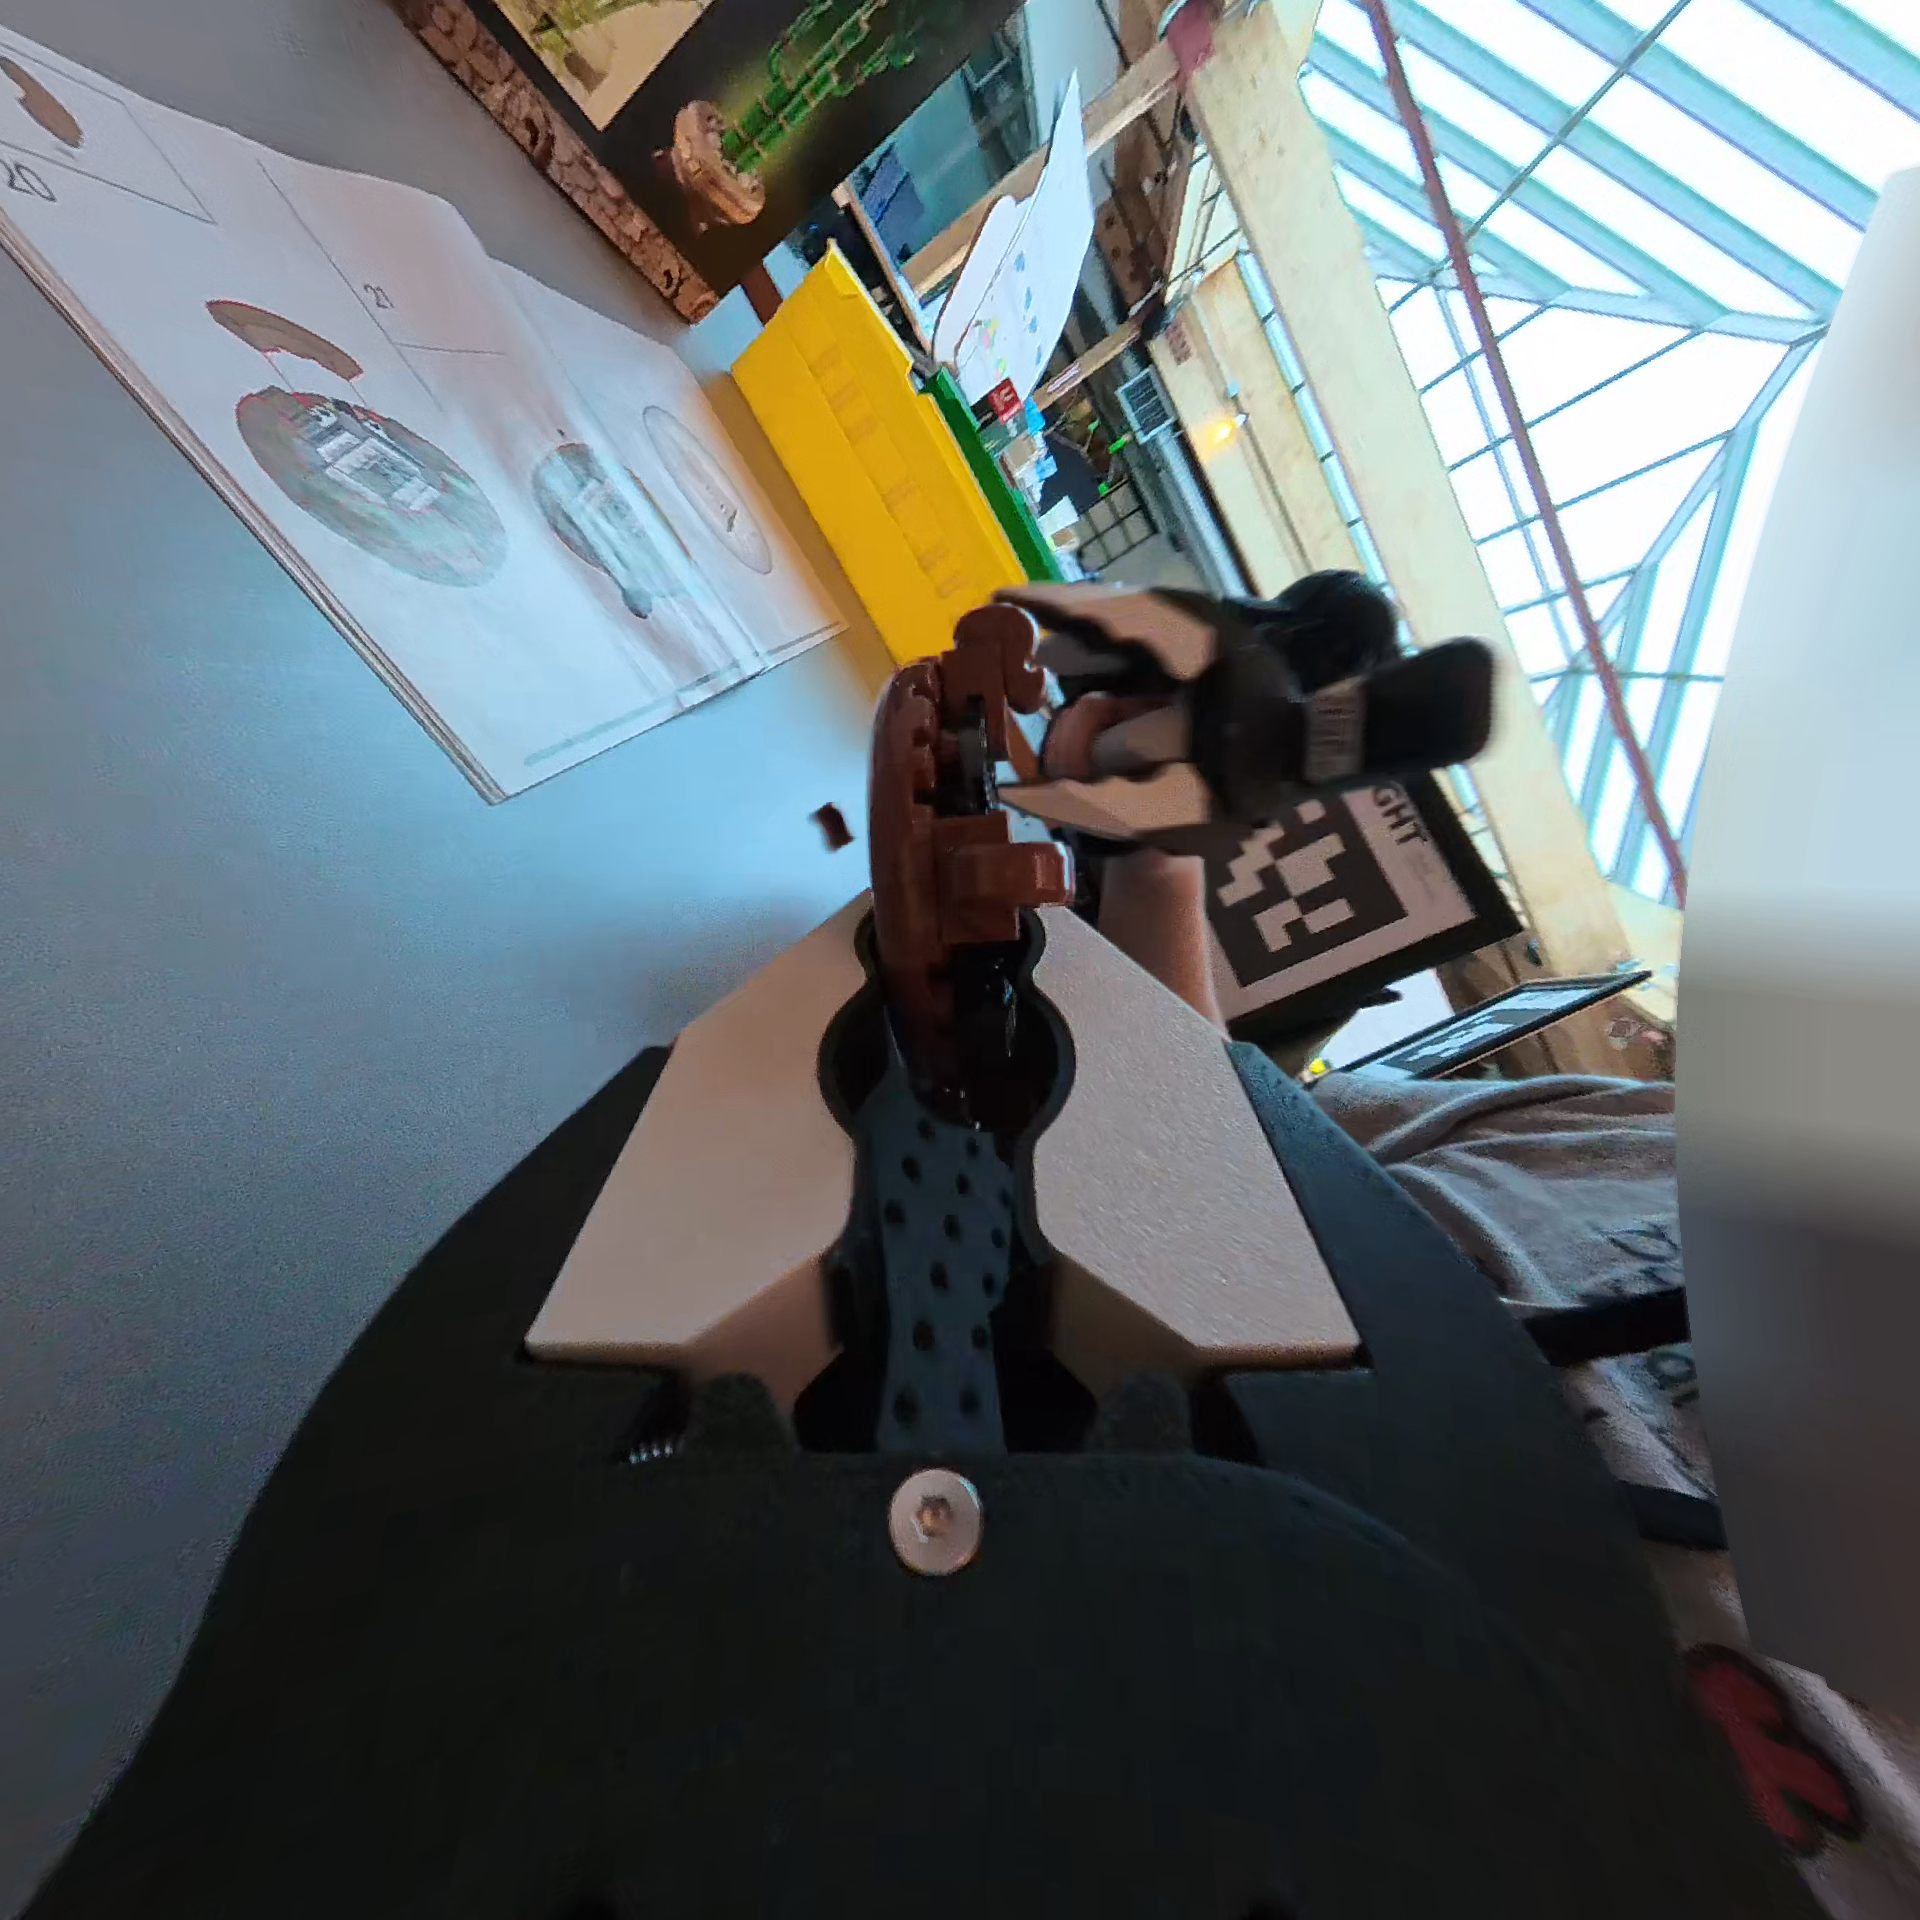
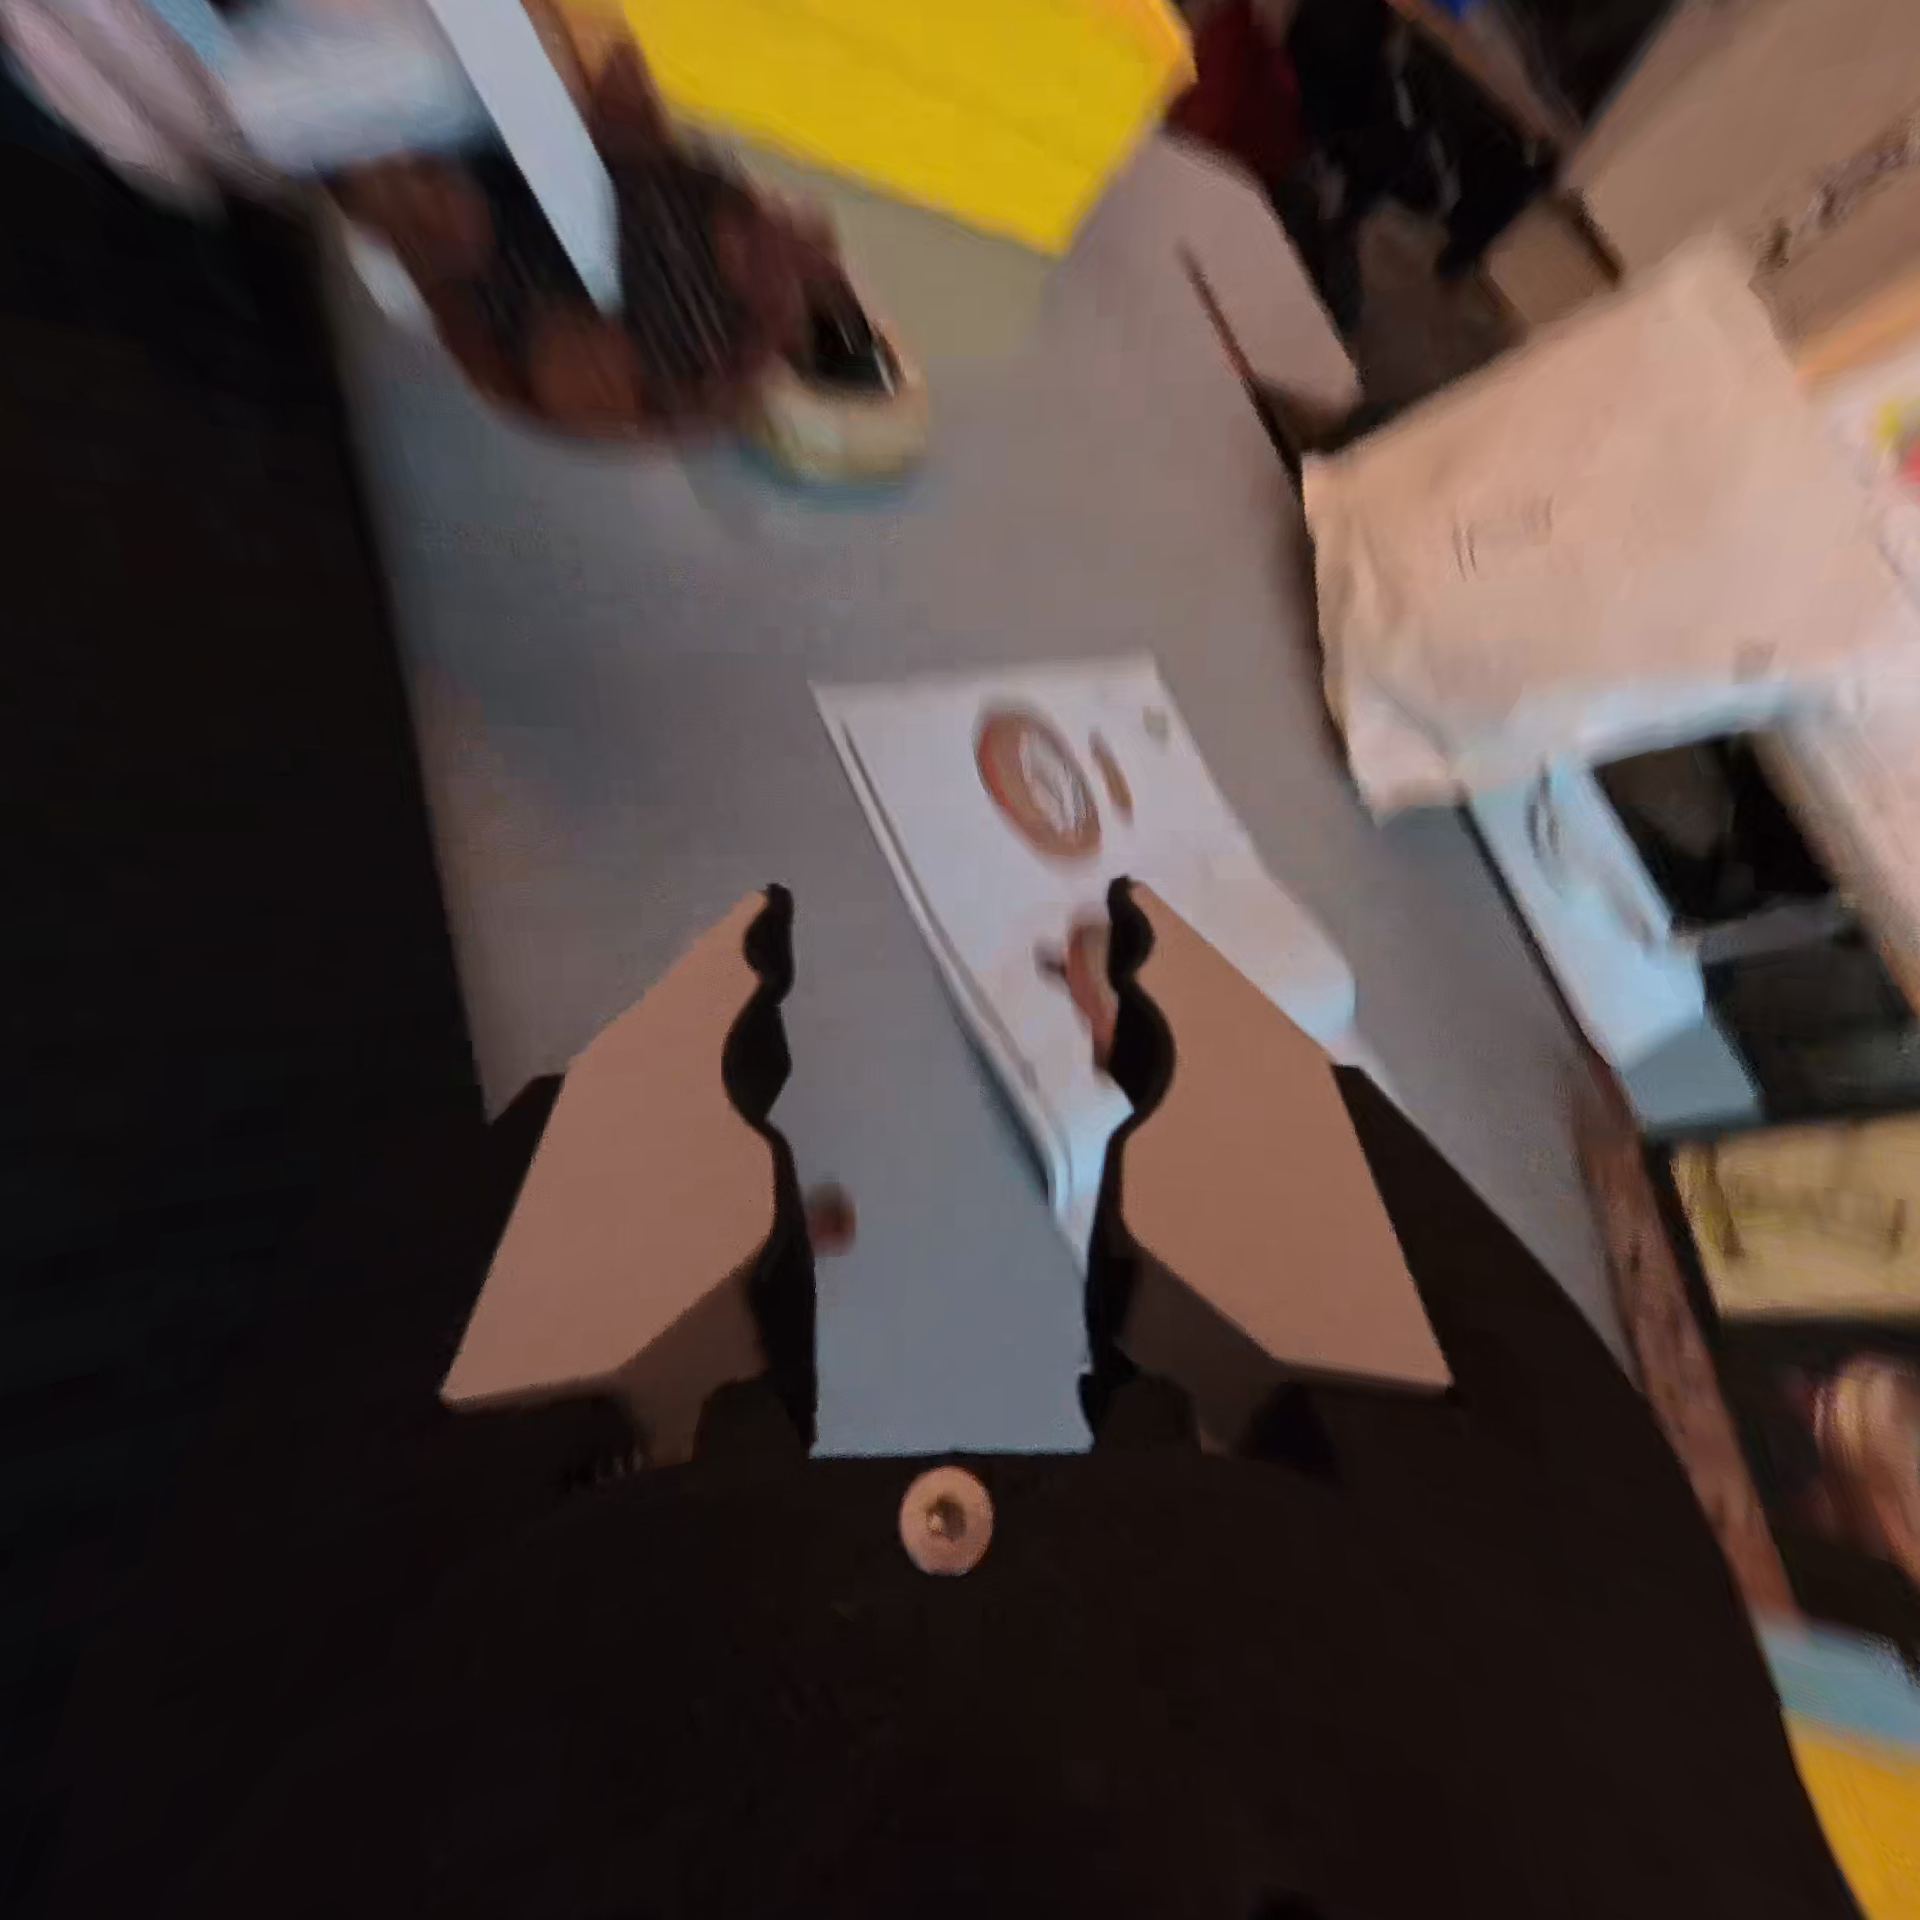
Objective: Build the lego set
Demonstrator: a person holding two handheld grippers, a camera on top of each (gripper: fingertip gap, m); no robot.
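My left gripper (image 1: 951, 940) is shut on a brown lego assembly (image 1: 935, 821) and holds it upright above the grey table (image 1: 312, 987). My right gripper (image 1: 1039, 712) shows just behind the assembly, open, with its fingers on either side of the assembly's upper part. In the blurred right wrist view my right gripper (image 2: 948, 902) is open and empty above the table, and the brown assembly (image 2: 623, 301) is at the upper left. A small loose brown piece (image 1: 831, 826) lies on the table; it also shows in the right wrist view (image 2: 831, 1216).
An open instruction booklet (image 1: 416, 468) lies on the table, also in the right wrist view (image 2: 1039, 831). A yellow bin (image 1: 883, 488) and the set's box (image 1: 727, 125) stand behind it. White paper bags (image 2: 1558, 582) lie at the right.
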